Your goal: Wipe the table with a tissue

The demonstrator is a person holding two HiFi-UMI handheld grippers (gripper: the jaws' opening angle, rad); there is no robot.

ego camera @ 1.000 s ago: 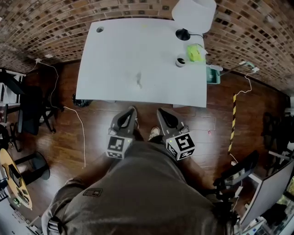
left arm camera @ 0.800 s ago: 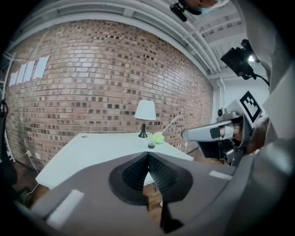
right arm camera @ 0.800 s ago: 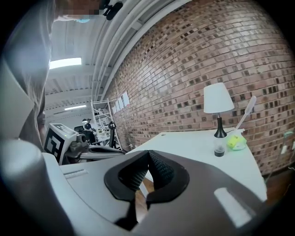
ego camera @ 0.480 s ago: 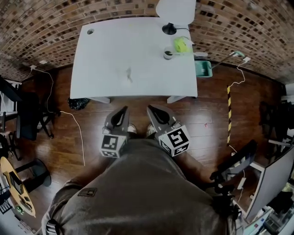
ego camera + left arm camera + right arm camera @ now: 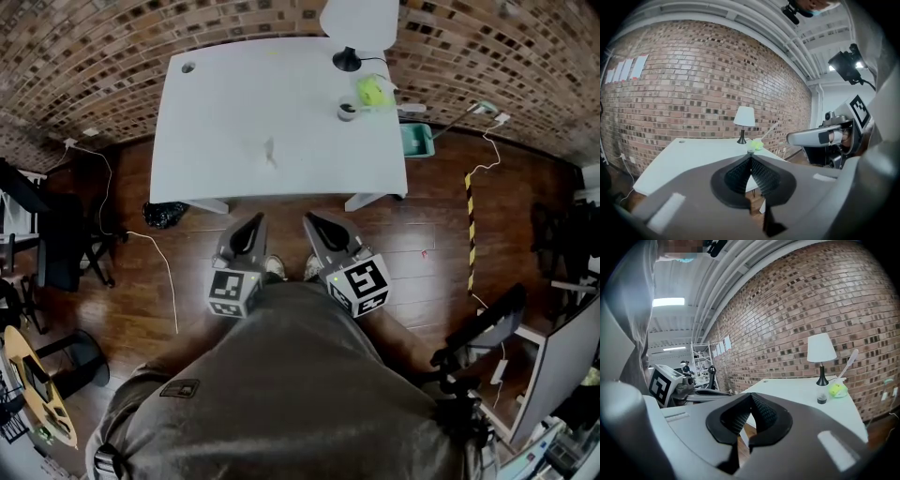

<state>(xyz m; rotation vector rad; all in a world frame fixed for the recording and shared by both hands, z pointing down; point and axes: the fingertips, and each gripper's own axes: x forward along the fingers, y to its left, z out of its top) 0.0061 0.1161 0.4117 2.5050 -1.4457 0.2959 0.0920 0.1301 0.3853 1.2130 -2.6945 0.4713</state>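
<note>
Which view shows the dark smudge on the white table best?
Head view: it looks down on the table, so the smudge shows plainly mid-tabletop. Both gripper views skim the tabletop at a shallow angle; no smudge can be made out there.

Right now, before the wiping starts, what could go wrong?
1. The left gripper and right gripper both have shut jaws holding nothing, so the smudge on the table can't be wiped yet.
2. Reaching into the far corner might knock over the small jar beside the green object and lamp.
3. The white cable lying nearby might cause a trip.
</note>
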